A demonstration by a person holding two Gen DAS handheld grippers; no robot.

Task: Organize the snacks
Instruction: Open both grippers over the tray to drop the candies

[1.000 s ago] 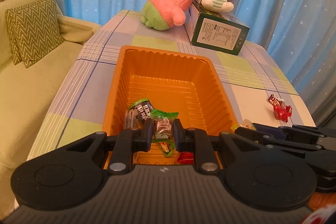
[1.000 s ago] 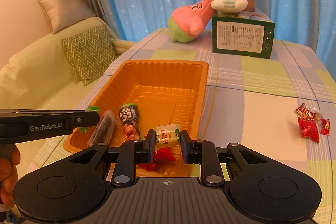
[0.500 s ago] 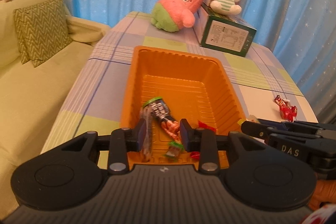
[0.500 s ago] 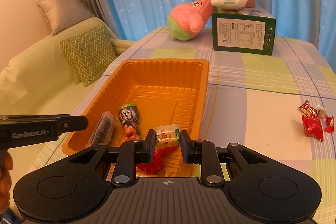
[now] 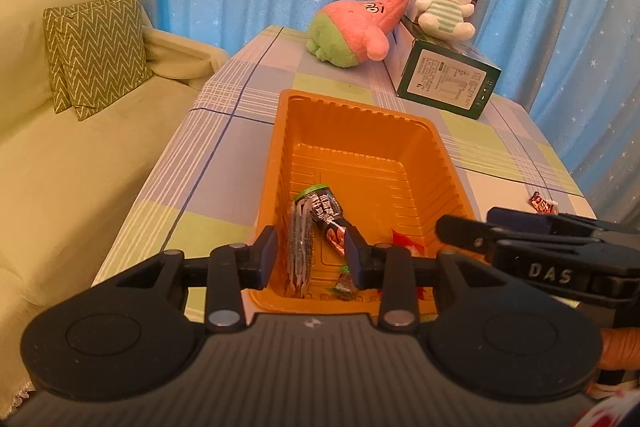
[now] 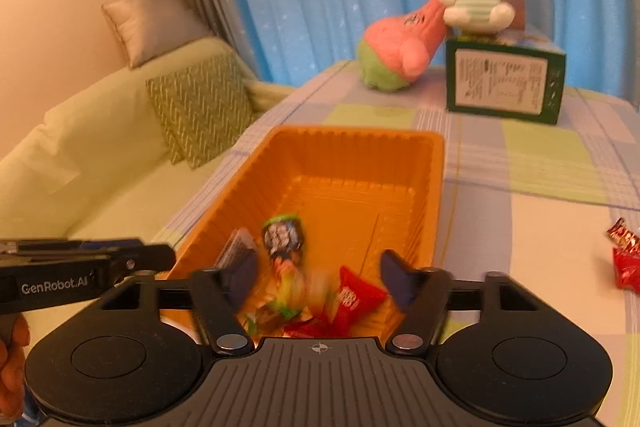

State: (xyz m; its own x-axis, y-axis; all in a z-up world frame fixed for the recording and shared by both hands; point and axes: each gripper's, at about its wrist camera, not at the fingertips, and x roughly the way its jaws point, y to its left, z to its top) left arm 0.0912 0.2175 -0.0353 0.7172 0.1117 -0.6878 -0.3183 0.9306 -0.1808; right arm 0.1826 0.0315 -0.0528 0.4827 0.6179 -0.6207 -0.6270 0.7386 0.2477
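An orange tray (image 5: 280, 163) (image 6: 438, 187) lies on the checked tablecloth, with both grippers over its near end. My left gripper (image 5: 311, 259) is open, nothing between its pads; a dark packet with a green top (image 5: 324, 211) and a clear dark packet (image 5: 300, 247) lie in the tray below it. My right gripper (image 6: 316, 275) has its jaws opening wide. A blurred pale packet (image 6: 320, 287) drops between them, free of the pads, next to a red packet (image 6: 352, 297). More red snacks (image 6: 624, 259) (image 5: 542, 203) lie on the table at the right.
At the table's far end, a pink and green plush (image 5: 356, 31) leans on a green box (image 5: 444, 83) with a white plush (image 5: 442, 3) on top. A sofa with a zigzag cushion (image 5: 92, 51) runs along the left. Blue curtains hang behind.
The left gripper let go of a green-wrapped snack into the tray, opened a little and drew back. The right gripper, which held the pale packet, has sprung open and the packet is falling.
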